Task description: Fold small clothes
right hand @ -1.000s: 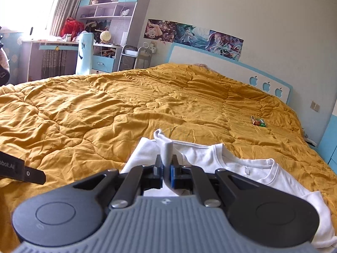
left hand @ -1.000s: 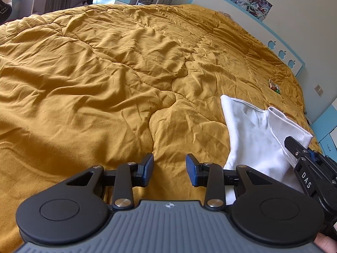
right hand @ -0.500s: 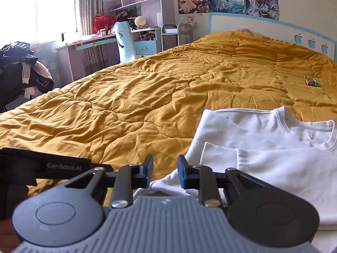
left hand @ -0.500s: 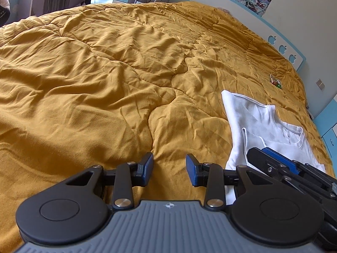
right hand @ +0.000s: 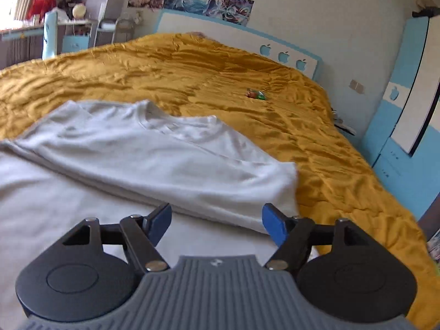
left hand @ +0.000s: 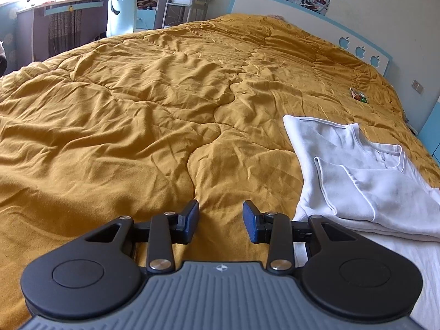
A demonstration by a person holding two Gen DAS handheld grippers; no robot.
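Item: one small white cotton T-shirt (right hand: 154,162), lying flat on a rumpled mustard-yellow quilted bedspread (left hand: 137,115), partly folded, with a sleeve or side panel turned in over the body and the ribbed collar (right hand: 176,126) pointing toward the headboard. Position relative to tools: in the right wrist view the shirt lies directly ahead of and beneath the right gripper (right hand: 216,224), its long axis running from near left to far right, its folded edge ending just beyond the right-hand fingertip. In the left wrist view the same shirt (left hand: 365,181) sits off to the right of the left gripper (left hand: 221,221), which hovers over bare bedspread. The right hand is judged the nearer and better placed for the next fold. Right gripper: jaws spread wide, blue pads well apart, nothing between them; whether the pads touch the cloth cannot be told. Left gripper: jaws moderately parted, empty, clear of the shirt. Incidental: a small red-and-green wrapper-like object (right hand: 255,94) lies well apart on the bedspread, toward the white headboard with blue apple cut-outs (right hand: 283,55).
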